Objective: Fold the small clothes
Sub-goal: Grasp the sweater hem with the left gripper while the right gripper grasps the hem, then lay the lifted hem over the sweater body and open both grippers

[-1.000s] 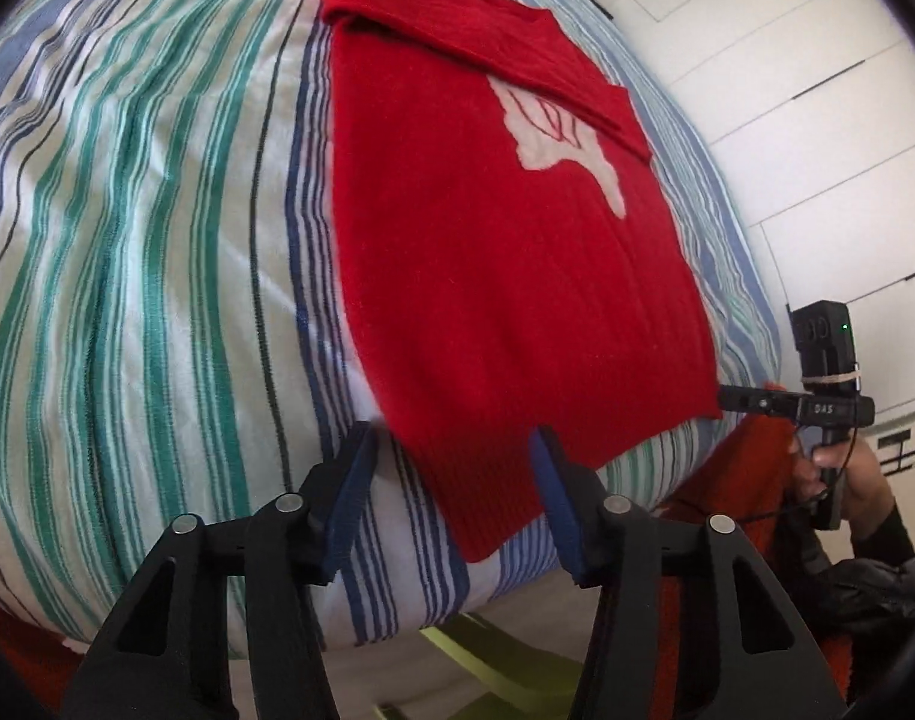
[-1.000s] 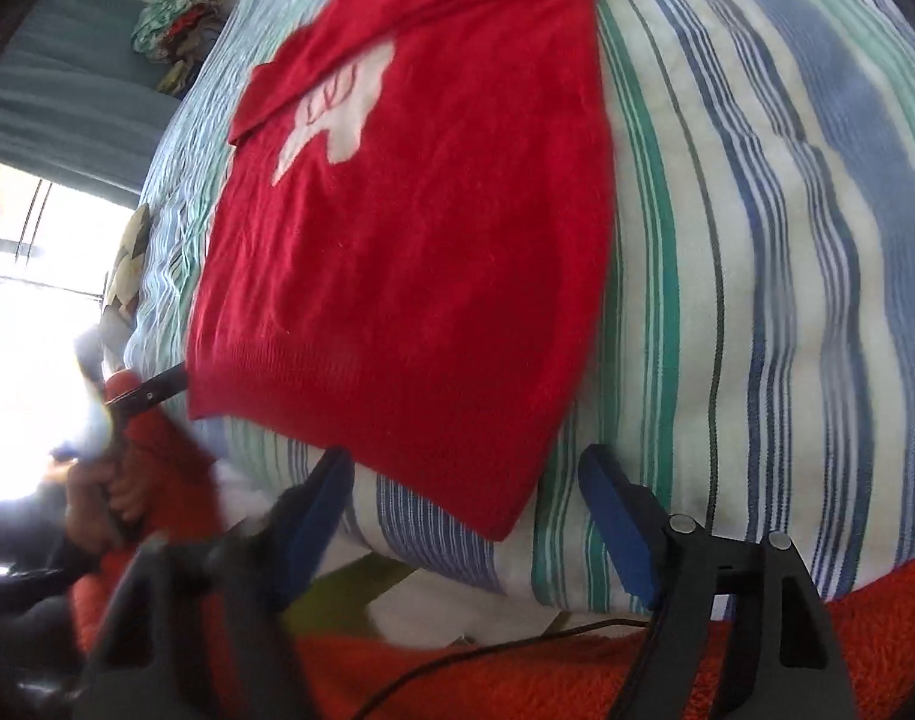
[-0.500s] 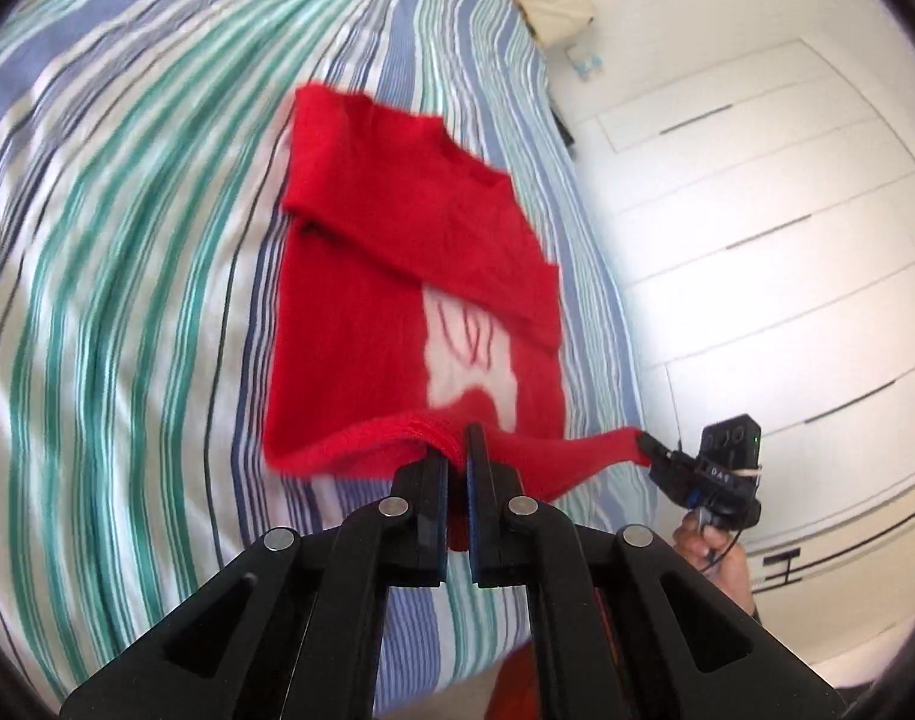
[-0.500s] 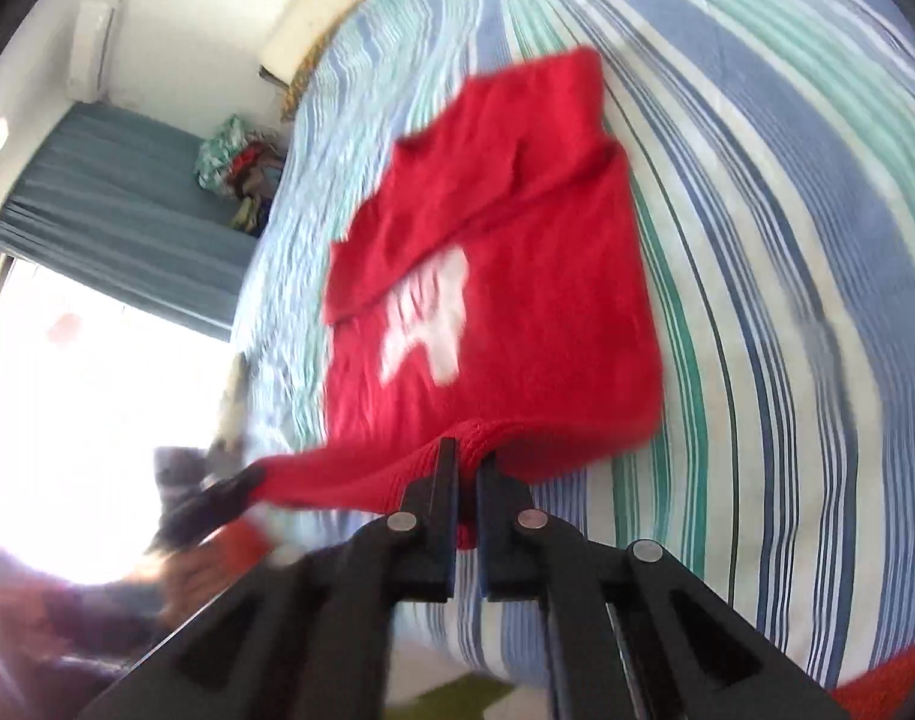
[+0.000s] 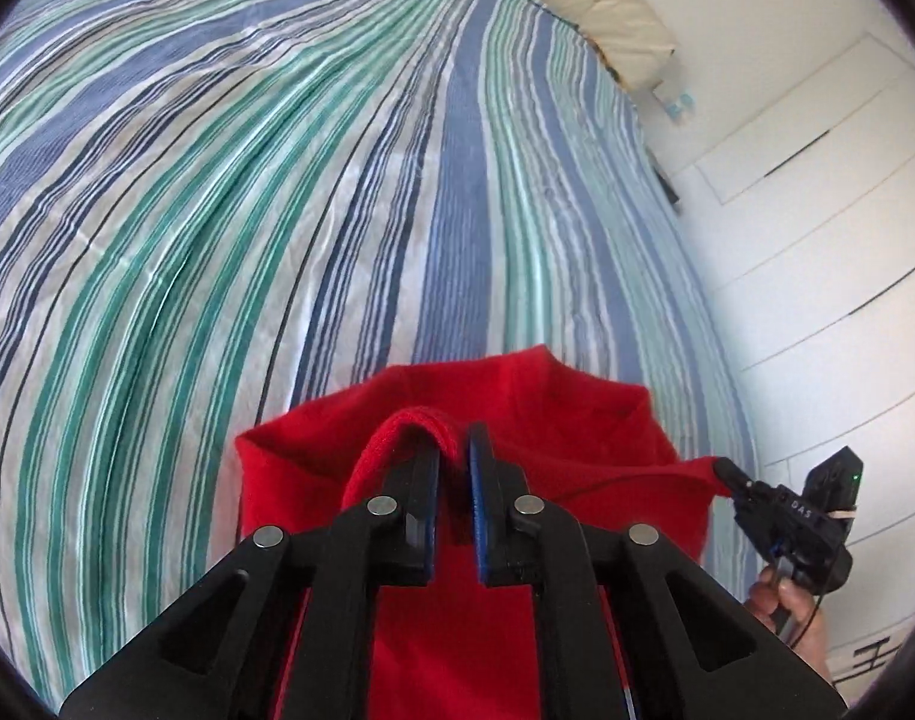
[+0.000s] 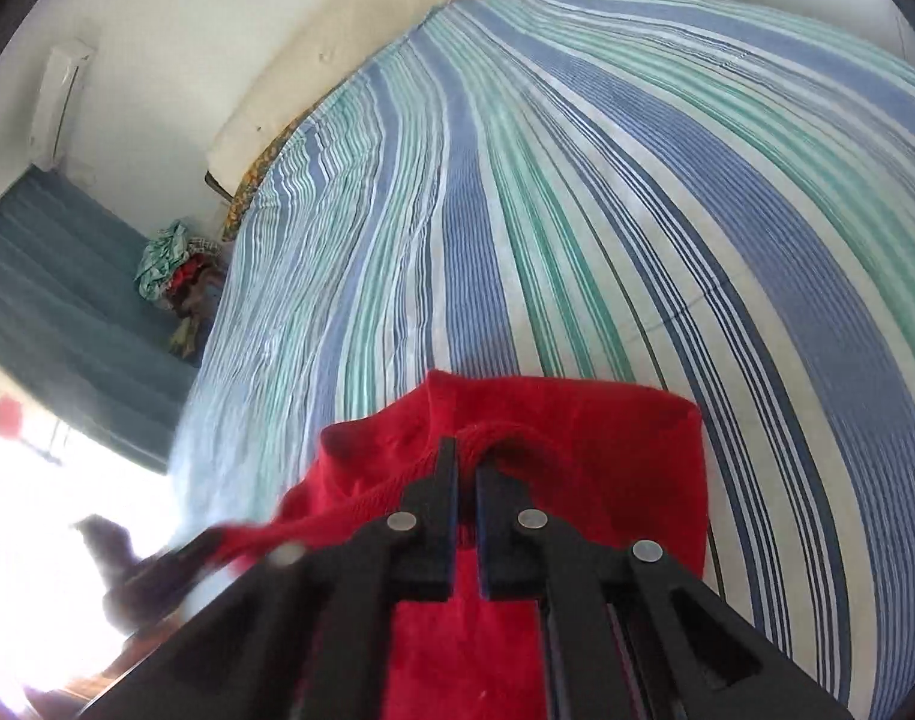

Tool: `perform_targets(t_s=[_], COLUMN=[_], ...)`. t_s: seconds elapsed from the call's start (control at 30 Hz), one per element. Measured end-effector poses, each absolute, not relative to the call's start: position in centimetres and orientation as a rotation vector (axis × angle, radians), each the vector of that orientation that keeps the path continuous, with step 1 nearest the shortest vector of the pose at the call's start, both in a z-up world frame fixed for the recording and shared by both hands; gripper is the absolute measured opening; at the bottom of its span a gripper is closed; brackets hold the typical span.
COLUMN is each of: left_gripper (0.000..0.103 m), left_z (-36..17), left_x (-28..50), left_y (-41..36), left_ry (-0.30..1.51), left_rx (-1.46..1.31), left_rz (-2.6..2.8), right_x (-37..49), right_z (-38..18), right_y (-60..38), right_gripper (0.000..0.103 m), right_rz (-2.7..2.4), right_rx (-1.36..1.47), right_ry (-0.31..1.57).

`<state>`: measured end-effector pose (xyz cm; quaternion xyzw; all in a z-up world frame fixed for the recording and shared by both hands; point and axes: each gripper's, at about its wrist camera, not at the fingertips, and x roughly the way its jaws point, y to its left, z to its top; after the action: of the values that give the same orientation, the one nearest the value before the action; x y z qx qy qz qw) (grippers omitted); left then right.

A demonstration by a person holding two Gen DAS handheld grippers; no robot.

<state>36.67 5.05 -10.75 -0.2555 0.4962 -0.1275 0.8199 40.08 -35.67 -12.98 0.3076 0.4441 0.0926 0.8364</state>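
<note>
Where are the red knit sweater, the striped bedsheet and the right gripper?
red knit sweater [image 5: 577, 414]: left wrist view, folded-over body above the fingers.
striped bedsheet [image 6: 577, 180]: right wrist view, bare middle of the bed.
right gripper [image 6: 467, 468]: right wrist view, between fingertips, shut on the ribbed hem.

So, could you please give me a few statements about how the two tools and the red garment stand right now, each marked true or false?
1. The left tool is shut on the hem of the red sweater. True.
2. The right tool hangs open above the bedspread, holding nothing. False: it too is shut on the sweater's ribbed hem.
3. The sweater lies on a striped bedspread. True.
4. The bedspread is plain white. False: it has blue, green and white stripes.
5. A pile of clothes shows beside the bed in the right wrist view. True.
</note>
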Motion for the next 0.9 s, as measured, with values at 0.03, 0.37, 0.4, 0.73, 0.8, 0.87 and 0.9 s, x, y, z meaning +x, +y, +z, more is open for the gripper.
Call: perform_targets(t_s=[0.03,0.37,0.4,0.73,0.8,0.87,0.9], left_gripper=[0.039,0.078,0.079,0.088,0.088,0.089,0.090], left_z=[-11.5,-10.1,-10.0,-13.6,-13.8,-14.2,-14.5], left_x=[37.4,32.4,30.8,16.5,14.8,13.9,13.5], left_y=[5.0,8.7,8.6,7.1,8.2,9.1,9.4], left_ry=[1.096,1.026,1.015,1.029,0.998,0.977,0.973], left_rx=[-0.527,-0.455,-0.441,-0.392,-0.404,-0.392,-0.388], left_rz=[-0.245,-0.170,-0.182,-0.211,-0.188,-0.163,-0.156], right_x=[40.7,38.9,38.2,29.5,29.2,28.0,27.5], right_z=[-13.7,-14.0,-13.8,-16.5,-19.3,-19.0,-18.6], right_y=[-35.6,-39.6,-39.5,-30.0,-33.1,-36.1,-36.8], right_gripper=[0.011,0.058,0.058,0.054,0.035,0.021,0.022], right_rz=[0.187,0.122,0.126,0.364,0.239,0.180,0.162], right_rx=[0.659,0.654,0.621,0.140,0.171,0.242,0.252], right_ry=[0.947,0.862,0.869,1.017,1.080,1.035,1.028])
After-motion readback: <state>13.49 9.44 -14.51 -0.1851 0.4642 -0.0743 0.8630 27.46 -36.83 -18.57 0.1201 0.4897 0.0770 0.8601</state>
